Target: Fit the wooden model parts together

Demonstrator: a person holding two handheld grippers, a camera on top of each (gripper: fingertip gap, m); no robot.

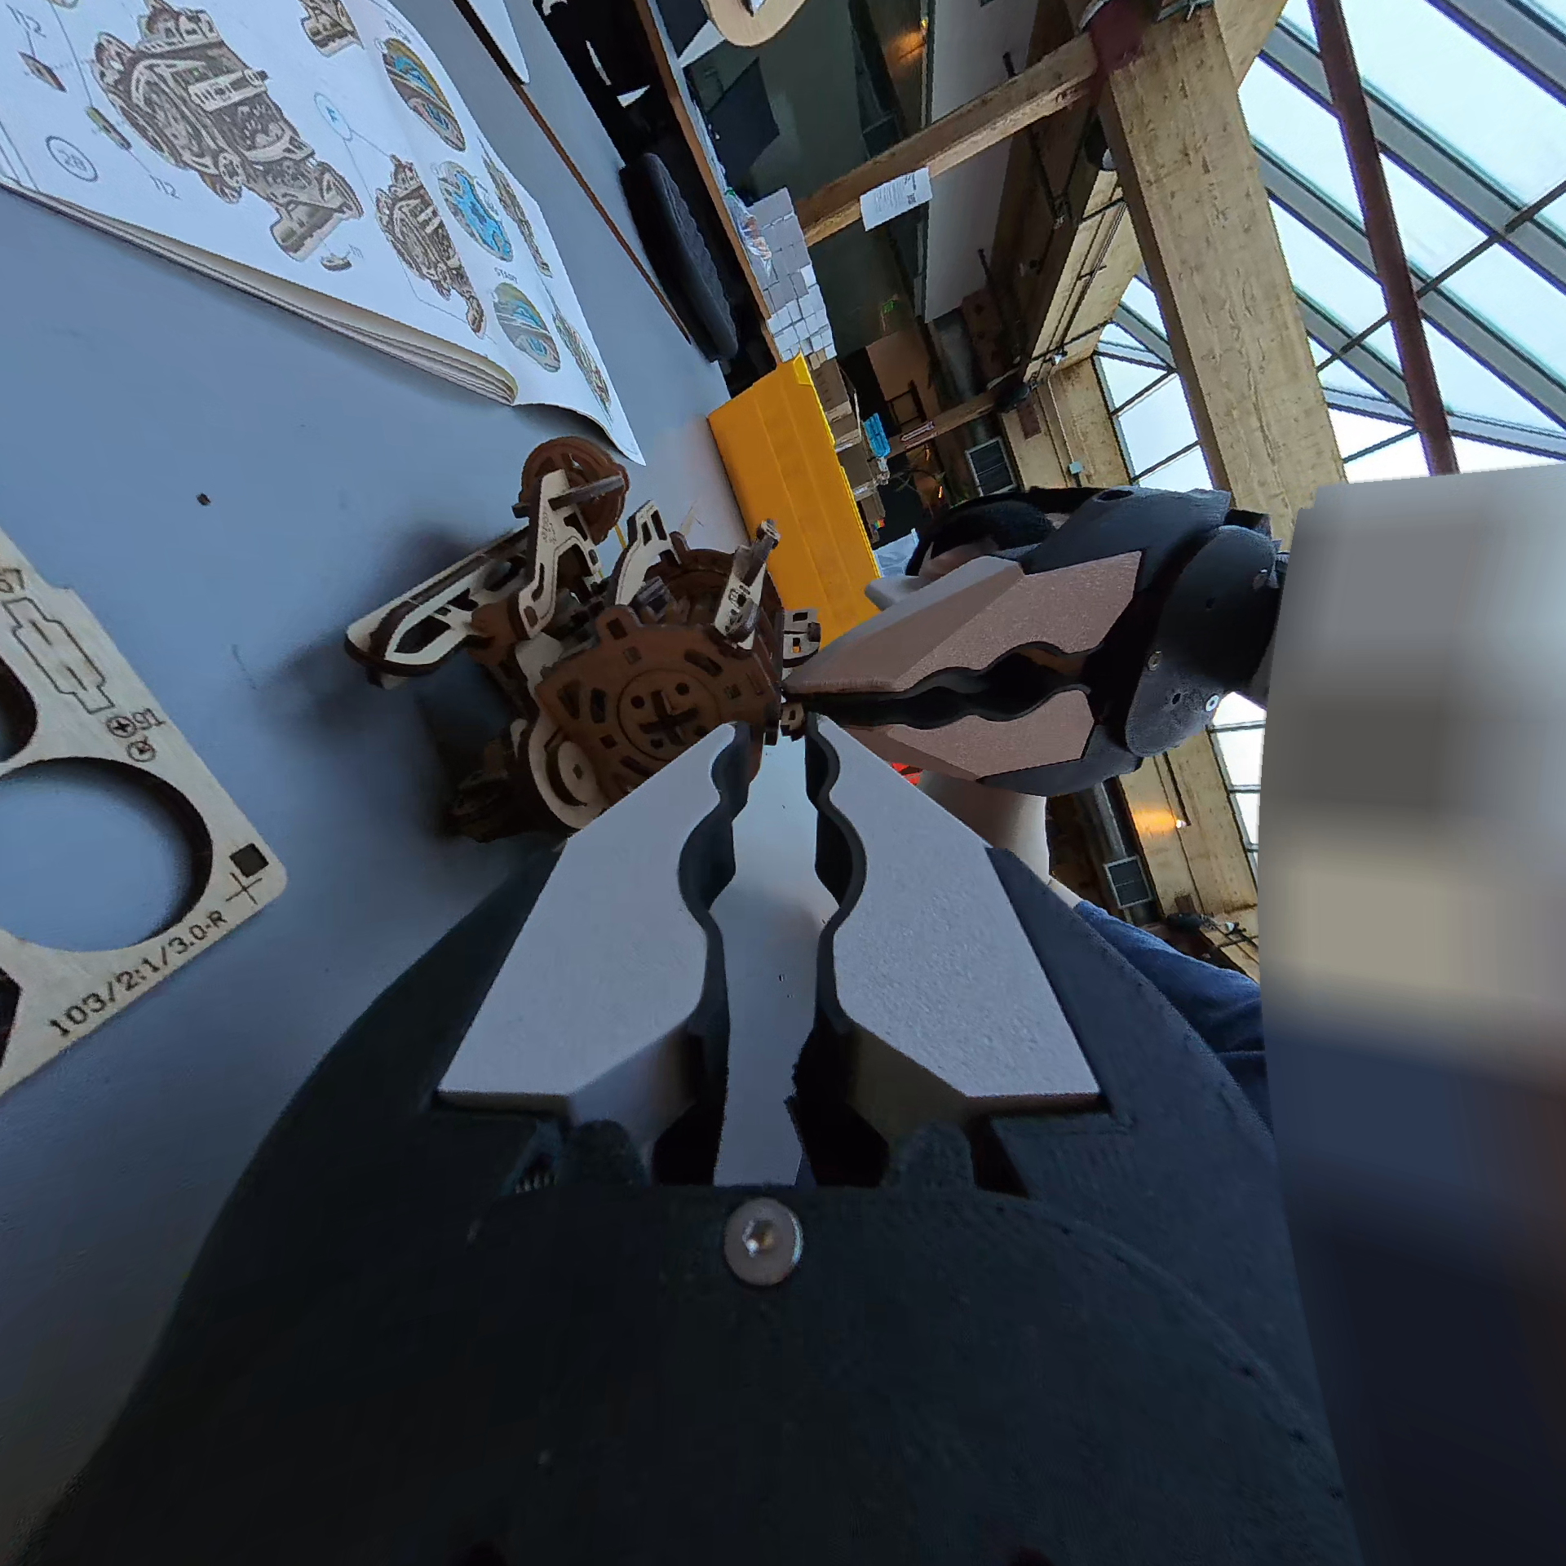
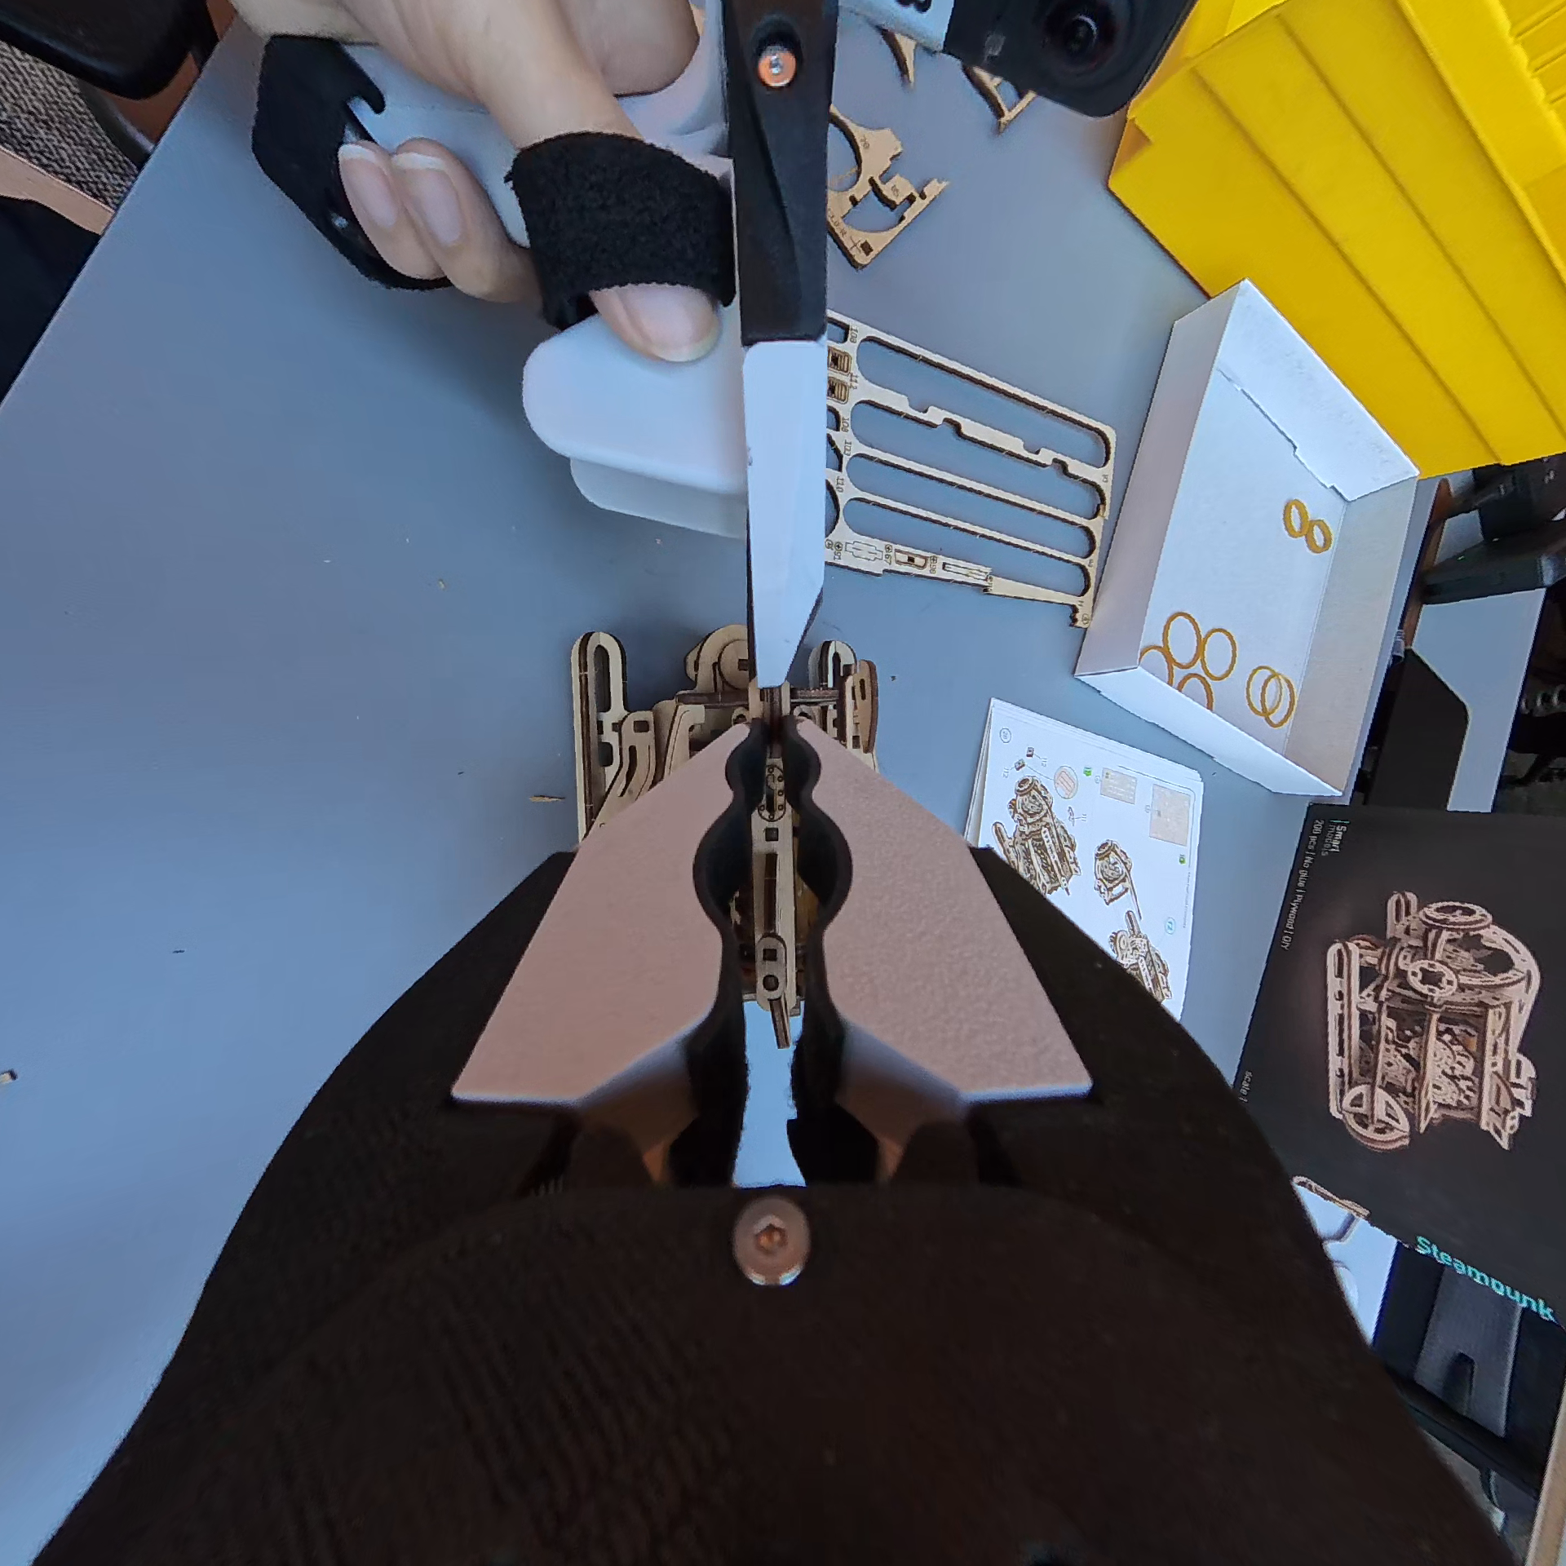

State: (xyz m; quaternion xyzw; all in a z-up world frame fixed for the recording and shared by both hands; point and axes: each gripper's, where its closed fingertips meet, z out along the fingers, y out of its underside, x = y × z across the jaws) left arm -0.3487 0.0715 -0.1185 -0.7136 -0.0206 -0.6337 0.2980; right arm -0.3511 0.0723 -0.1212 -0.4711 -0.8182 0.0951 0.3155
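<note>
Grey bench (image 2: 254,678): brown-fingered right tongs (image 2: 769,730) clamp the laser-cut plywood model (image 1: 593,678); white-fingered left tongs (image 1: 775,733) slightly parted, empty. White cardboard tray (image 2: 1220,525), yellow bins (image 2: 1356,212) upper right.

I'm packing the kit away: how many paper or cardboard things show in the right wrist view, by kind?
Open white instruction booklet: 1
Open white cardboard box: 1
Black printed kit box: 1
Total: 3
</note>
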